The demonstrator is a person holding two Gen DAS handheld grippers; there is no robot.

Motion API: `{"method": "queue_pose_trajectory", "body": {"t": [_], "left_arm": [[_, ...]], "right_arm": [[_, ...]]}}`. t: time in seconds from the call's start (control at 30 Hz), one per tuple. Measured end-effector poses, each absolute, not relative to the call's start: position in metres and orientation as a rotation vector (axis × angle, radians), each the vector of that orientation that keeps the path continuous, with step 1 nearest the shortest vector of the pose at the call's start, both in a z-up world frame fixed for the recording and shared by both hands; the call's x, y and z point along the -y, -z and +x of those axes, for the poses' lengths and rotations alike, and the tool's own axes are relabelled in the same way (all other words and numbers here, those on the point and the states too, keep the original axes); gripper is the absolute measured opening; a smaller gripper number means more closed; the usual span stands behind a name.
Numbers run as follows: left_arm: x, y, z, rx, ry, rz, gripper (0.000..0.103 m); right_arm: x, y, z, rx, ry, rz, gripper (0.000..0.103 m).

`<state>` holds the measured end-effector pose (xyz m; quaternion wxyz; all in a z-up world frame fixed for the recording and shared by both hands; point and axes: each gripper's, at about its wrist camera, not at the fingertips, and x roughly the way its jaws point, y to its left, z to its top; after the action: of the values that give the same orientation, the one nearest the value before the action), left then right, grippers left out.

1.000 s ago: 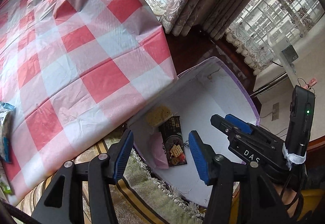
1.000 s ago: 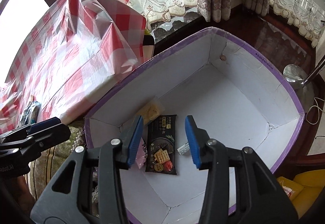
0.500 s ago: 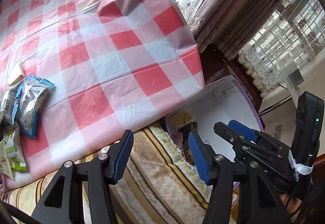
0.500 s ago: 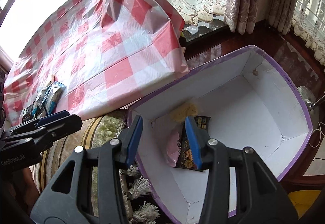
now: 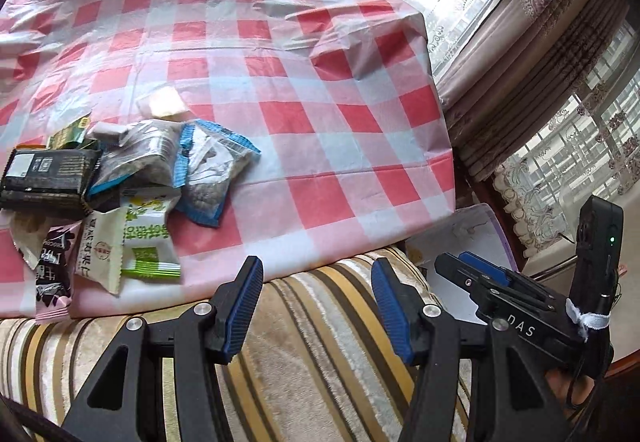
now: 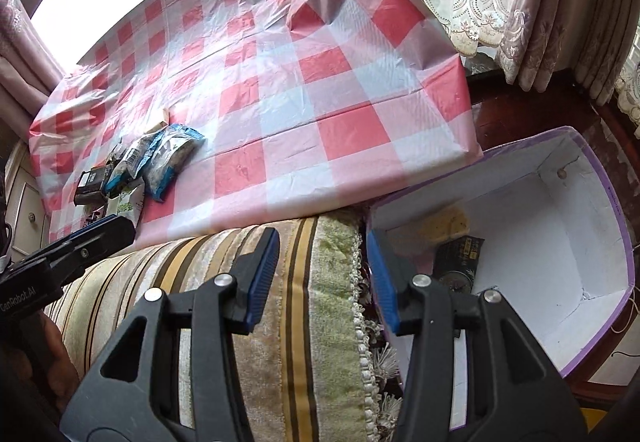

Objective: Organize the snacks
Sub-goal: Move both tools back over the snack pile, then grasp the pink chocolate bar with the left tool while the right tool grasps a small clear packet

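Fingers first: both pairs stand partly apart with nothing between them. The left gripper [image 5: 316, 298] hangs over the striped cushion [image 5: 304, 342] at the desk's [image 5: 304, 89] near edge, and the right gripper's [image 6: 320, 274] fingers have just been opening, empty, above the gap between cushion and box.

Snack packets [image 5: 120, 181] sit heaped near the desk's left near corner, on the red-checked cloth, probably dumped there for sorting. The white box with purple trim [image 6: 600, 177] sits off the desk's right edge, lower down, so stuff can just drop in. It already holds a dark cracker packet [image 6: 460, 254] and a yellowish one [image 6: 444, 224]. My guess is they're going for the pile next.
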<state>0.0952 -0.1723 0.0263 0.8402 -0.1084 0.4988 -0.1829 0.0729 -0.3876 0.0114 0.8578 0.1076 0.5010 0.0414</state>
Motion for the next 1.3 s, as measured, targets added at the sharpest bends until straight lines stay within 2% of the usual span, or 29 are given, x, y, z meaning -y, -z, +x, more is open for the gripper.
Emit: {"method": "queue_pose_trajectory", "body": {"t": [0.5, 0.7, 1.13, 1.2, 1.3], "left_arm": [[0.033, -0.017, 0.076, -1.0, 0.061, -0.387, 0.057], [0.014, -0.004, 0.085, -1.033, 0.034, -0.4, 0.057], [0.017, 0.021, 0.114, -1.128, 0.043, -0.372, 0.057], [0.02, 0.024, 0.116, -1.139, 0.05, -0.367, 0.054], [0.021, 0.029, 0.119, -1.148, 0.052, -0.372, 0.037]], "right_arm": [[0.333, -0.007, 0.1, -1.095, -0.183, 0.16, 0.055], [0.313, -0.006, 0.11, -1.106, -0.219, 0.13, 0.055], [0.252, -0.012, 0.137, -1.072, -0.382, -0.034, 0.072], [0.241, -0.015, 0.142, -1.058, -0.415, -0.078, 0.073], [0.224, -0.021, 0.15, -1.028, -0.459, -0.14, 0.075]]}}
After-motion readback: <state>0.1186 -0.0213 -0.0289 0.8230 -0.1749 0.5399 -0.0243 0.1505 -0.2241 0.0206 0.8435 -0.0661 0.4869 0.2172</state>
